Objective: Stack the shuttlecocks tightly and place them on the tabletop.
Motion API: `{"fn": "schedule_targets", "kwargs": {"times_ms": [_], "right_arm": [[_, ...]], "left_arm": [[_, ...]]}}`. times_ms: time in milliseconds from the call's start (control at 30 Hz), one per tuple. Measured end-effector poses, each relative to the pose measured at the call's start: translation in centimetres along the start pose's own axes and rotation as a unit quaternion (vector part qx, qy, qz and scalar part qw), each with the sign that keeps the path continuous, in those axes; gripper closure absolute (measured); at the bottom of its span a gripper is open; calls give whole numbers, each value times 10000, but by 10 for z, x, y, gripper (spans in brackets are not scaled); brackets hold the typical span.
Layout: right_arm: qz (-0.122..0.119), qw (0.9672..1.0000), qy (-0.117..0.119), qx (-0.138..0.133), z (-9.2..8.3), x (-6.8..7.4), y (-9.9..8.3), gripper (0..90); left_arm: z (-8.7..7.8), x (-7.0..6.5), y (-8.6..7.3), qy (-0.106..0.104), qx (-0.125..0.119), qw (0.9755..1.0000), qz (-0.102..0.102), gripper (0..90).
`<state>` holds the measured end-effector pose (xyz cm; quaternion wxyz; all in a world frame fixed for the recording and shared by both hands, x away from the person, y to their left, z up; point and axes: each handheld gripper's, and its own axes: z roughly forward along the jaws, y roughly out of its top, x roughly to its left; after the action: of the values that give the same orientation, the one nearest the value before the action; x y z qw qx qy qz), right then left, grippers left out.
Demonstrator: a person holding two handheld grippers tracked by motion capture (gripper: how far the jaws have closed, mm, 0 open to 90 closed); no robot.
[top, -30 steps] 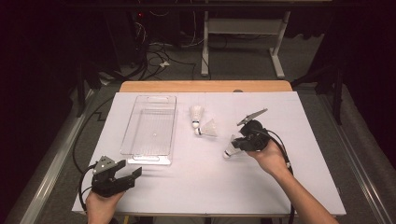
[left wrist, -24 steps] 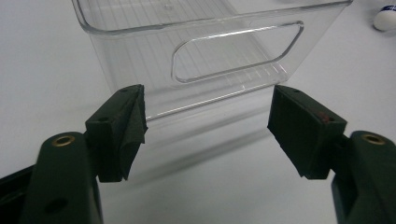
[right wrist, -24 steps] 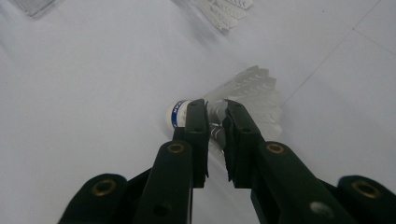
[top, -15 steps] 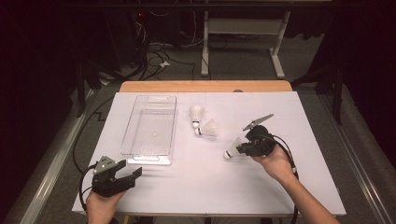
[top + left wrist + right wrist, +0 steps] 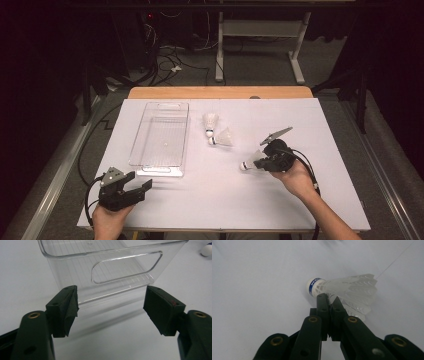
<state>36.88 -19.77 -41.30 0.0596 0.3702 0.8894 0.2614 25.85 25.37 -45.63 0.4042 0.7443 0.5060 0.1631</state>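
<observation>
Since the shuttlecock [image 5: 342, 291] looks featherlight and crushable, the right tongs [image 5: 329, 298] pinch its skirt beside the cork; left tongs [image 5: 111, 308] gape at seven o'clock.

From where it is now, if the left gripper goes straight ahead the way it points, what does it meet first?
Most likely the near end wall of the clear plastic bin, with its handle slot. The left gripper is open and faces it, with bare white table between them.

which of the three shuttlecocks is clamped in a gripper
The shuttlecock nearest the person, gripped by its feather skirt in the right gripper. The other two lie free beside the clear bin.
</observation>
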Motion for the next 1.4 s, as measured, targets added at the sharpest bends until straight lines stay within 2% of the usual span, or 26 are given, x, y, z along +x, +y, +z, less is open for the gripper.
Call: {"fn": "schedule_targets", "kwargs": {"times_ms": [167, 533, 1100, 1400], "right_arm": [[-97, 9999, -29, -30, 0, 1, 1, 900], [-77, 9993, -161, -344, -4, -1, 7, 900], [135, 9980, -163, -597, -1, -9, 18, 900], [218, 9976, -184, -638, 2, -15, 27, 900]], "left_arm": [[0, 0, 0, 4, -5, 10000, -6, 288], [-1, 0, 0, 3, -26, 10000, -10, 288], [-1, 1, 0, 8, -47, 10000, -4, 287], [-1, 1, 0, -2, -55, 10000, 5, 287]]}}
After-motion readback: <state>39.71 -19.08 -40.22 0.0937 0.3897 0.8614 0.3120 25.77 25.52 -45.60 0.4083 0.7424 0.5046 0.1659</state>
